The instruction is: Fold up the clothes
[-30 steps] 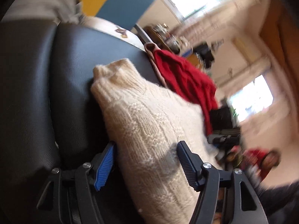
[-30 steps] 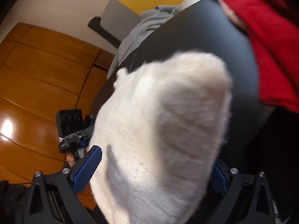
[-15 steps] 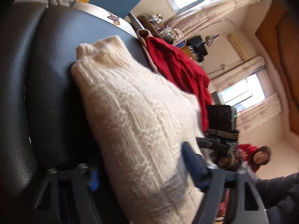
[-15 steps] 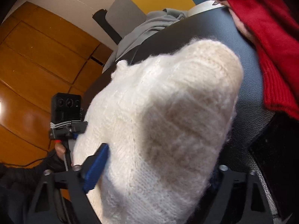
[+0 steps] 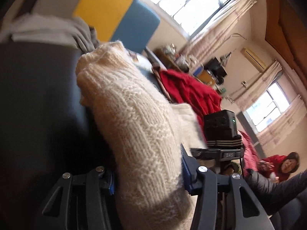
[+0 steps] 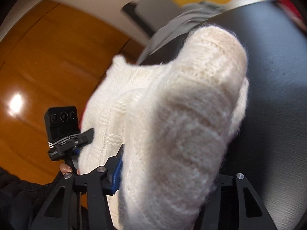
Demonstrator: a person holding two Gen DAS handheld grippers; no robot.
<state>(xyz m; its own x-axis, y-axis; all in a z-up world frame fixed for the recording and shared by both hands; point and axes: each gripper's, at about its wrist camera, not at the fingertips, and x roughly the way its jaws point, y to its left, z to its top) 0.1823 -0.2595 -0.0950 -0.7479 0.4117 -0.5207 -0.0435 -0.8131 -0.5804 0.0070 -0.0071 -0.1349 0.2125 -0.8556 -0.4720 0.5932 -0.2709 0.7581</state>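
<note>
A cream knitted sweater (image 5: 138,126) lies bunched on a black leather seat (image 5: 36,99). My left gripper (image 5: 147,174) is shut on one end of the sweater, with thick knit packed between its blue pads. My right gripper (image 6: 165,170) is shut on the other end of the sweater (image 6: 178,115); its right finger is hidden behind the wool. Each gripper shows in the other's view: the right gripper's body (image 5: 220,134) and the left gripper's body (image 6: 63,128).
A red knit garment (image 5: 191,92) lies on the seat beyond the sweater. Grey clothes (image 5: 48,30) are piled at the seat's far end, also in the right wrist view (image 6: 184,17). A person in red (image 5: 280,164) sits at the right. A wooden wall (image 6: 38,67) is on the left.
Both grippers went from open around the sweater to shut on it. The sweater has bunched up and lifted off the seat, and both views have tilted upward.
</note>
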